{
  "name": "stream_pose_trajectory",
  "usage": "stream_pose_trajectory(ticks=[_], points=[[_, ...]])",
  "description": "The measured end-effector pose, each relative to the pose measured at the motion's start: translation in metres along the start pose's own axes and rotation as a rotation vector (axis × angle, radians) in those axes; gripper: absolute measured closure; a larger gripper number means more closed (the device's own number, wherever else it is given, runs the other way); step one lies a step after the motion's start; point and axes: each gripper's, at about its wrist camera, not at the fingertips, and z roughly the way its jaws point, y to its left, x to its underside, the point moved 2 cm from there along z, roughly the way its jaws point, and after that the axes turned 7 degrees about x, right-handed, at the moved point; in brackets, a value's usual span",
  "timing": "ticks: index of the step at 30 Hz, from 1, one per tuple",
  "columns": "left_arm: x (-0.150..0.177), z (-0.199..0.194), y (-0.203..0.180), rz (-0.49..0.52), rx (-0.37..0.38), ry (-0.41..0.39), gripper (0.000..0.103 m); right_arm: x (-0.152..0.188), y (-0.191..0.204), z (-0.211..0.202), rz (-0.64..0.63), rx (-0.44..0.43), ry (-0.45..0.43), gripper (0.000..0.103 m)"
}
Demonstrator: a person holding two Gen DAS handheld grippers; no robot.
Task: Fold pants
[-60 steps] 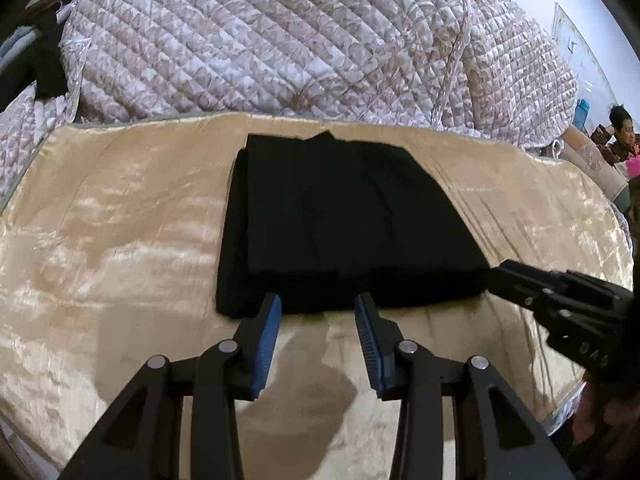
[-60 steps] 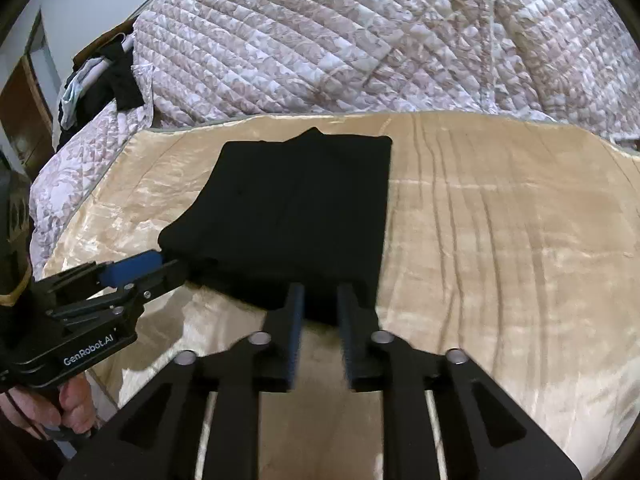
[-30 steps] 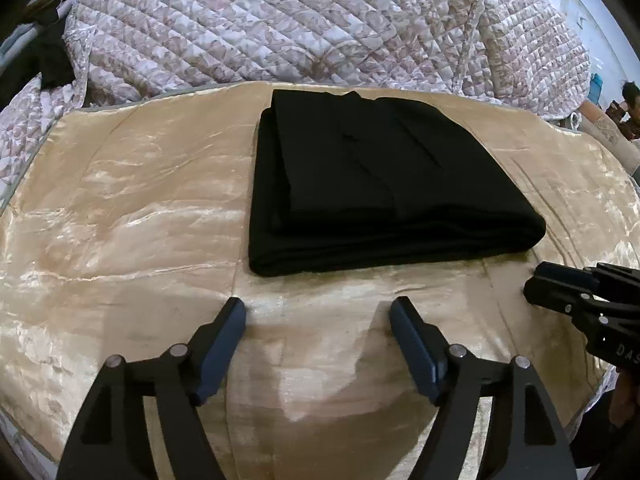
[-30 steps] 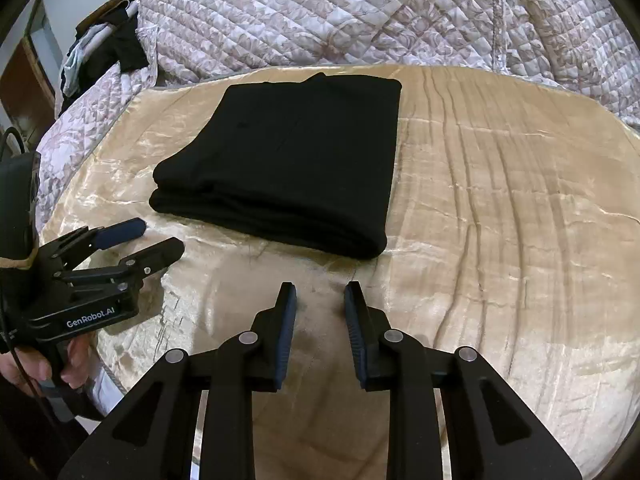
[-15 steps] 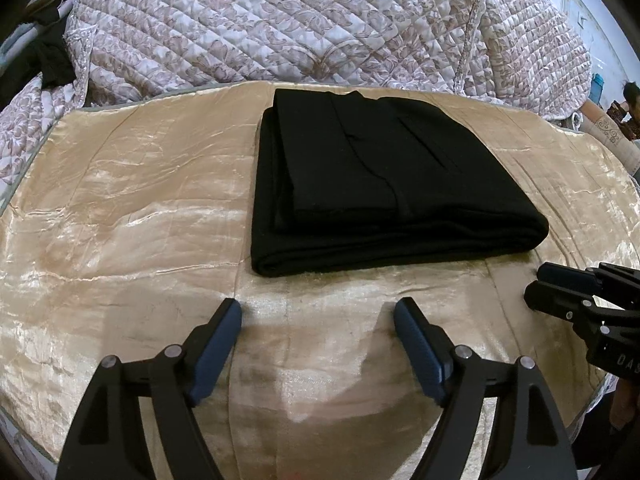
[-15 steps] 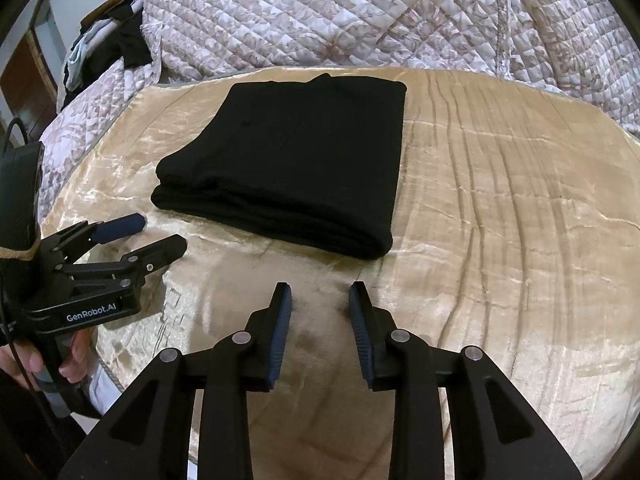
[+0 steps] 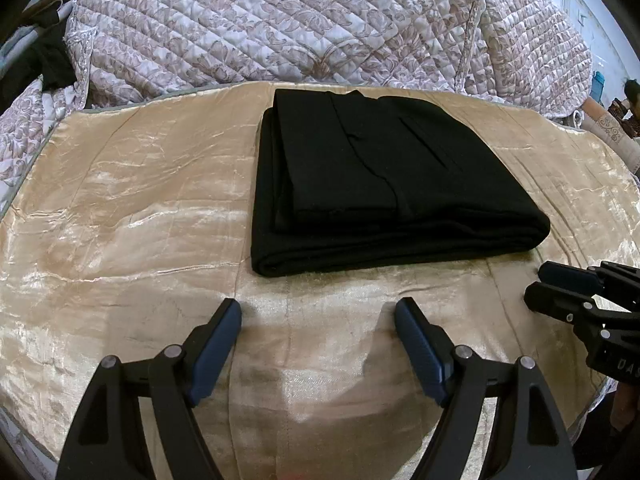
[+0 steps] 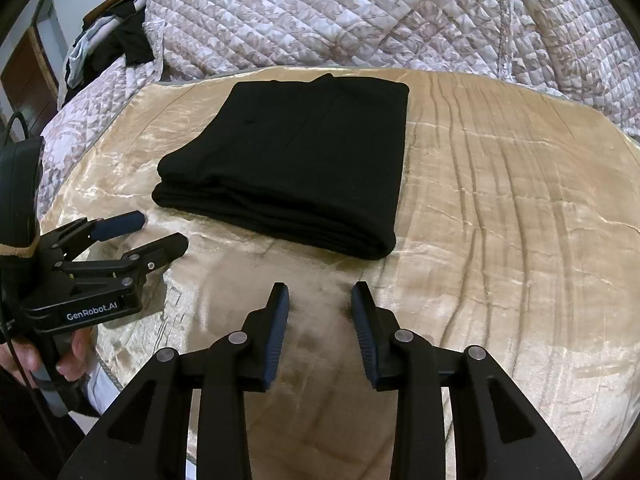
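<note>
The black pants (image 7: 380,184) lie folded in a neat rectangular stack on the gold satin cover (image 7: 132,216); in the right wrist view they sit left of centre (image 8: 296,164). My left gripper (image 7: 318,316) is open wide and empty, just short of the stack's near edge. It also shows in the right wrist view (image 8: 160,232) at the stack's left corner. My right gripper (image 8: 320,300) is open and empty, a little short of the stack's near right corner. It shows at the right edge of the left wrist view (image 7: 548,284).
A quilted floral bedspread (image 7: 320,24) is heaped behind the gold cover. Dark and light clothes (image 8: 108,44) hang at the far left. A person (image 7: 632,96) sits far off at the right. The cover's near edge drops off close to the grippers.
Both grippers have let go of the pants' near edge and pulled back from the stack. The left jaws opened wide and the right jaws opened. The folded stack has stayed in place.
</note>
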Motion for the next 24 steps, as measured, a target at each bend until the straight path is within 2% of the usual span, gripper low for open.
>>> stream_pose_trajectory(ticks=[24], points=[[0.0000,0.0015,-0.0002,0.004,-0.004,0.000,0.021,0.0016,0.0059,0.0012,-0.022,0.006,-0.007,0.062]])
